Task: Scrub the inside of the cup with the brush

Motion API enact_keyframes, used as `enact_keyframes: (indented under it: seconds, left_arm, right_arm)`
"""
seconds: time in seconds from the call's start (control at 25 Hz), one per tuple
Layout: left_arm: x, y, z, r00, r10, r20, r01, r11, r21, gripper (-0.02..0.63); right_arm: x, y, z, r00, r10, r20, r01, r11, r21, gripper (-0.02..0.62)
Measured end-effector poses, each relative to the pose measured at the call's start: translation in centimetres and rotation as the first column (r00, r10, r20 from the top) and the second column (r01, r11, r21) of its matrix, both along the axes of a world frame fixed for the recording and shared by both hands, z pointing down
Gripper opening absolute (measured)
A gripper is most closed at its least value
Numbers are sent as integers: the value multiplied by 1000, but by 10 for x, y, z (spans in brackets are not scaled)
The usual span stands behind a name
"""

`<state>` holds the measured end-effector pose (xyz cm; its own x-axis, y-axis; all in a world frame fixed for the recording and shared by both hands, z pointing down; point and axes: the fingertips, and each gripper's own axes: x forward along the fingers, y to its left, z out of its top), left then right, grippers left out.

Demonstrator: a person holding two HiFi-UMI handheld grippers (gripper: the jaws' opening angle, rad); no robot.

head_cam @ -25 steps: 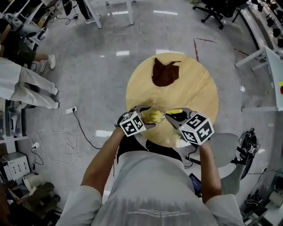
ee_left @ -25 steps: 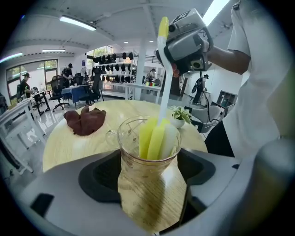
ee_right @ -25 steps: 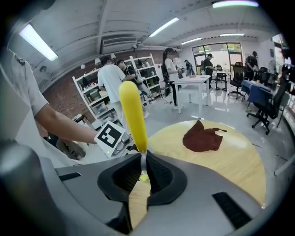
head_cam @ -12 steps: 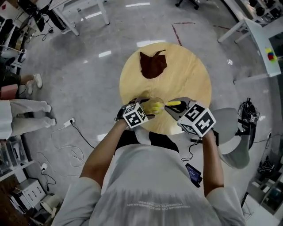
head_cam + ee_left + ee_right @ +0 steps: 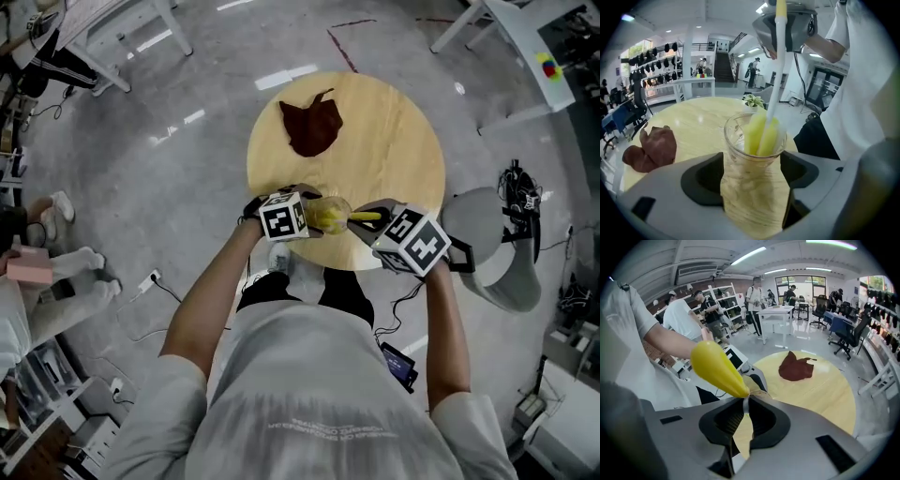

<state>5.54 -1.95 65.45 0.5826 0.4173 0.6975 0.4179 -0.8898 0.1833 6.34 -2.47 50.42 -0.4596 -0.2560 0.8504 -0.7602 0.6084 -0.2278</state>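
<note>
A clear ribbed glass cup [image 5: 752, 187] stands on the round wooden table [image 5: 394, 141] near its front edge, and my left gripper [image 5: 753, 182] is shut on its sides. A yellow sponge brush head [image 5: 761, 133] sits inside the cup, its white stem rising to my right gripper [image 5: 785, 26]. In the right gripper view, my right gripper [image 5: 745, 405] is shut on the thin stem just below the yellow handle [image 5: 717, 365]. From the head view, the cup [image 5: 325, 214] lies between my left gripper [image 5: 302, 218] and my right gripper [image 5: 371, 229], with the handle [image 5: 367, 217] pointing right.
A crumpled brown cloth [image 5: 311, 124] lies at the table's far left side. A grey chair [image 5: 502, 253] stands to the right of the table. Cables and a power strip [image 5: 150, 277] lie on the floor to the left. People stand by shelves [image 5: 710, 305] in the background.
The head view has swung, so the table sits higher and tilted in frame. Both grippers keep their hold; the cup and brush stay together at the table's front edge.
</note>
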Motion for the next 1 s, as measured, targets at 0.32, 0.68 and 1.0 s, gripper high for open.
enact_keyframes:
  seconds: [0.32,0.68,1.0]
  left_arm:
    - [-11,-37,4,996,-81,-36,81,997,8,383]
    - [-13,3,-3,983,-127,-129,120,991,-61,382]
    - [17,10,2,979,-130,-157,134,991,13,387]
  right_arm:
    - [-10,-4,11,988,143,58,-143,990,-2,67]
    - [12,-20,9,930,350,111,-357,933,51,63]
    - [17,-12,9,901,404,157,-412,911,24,64]
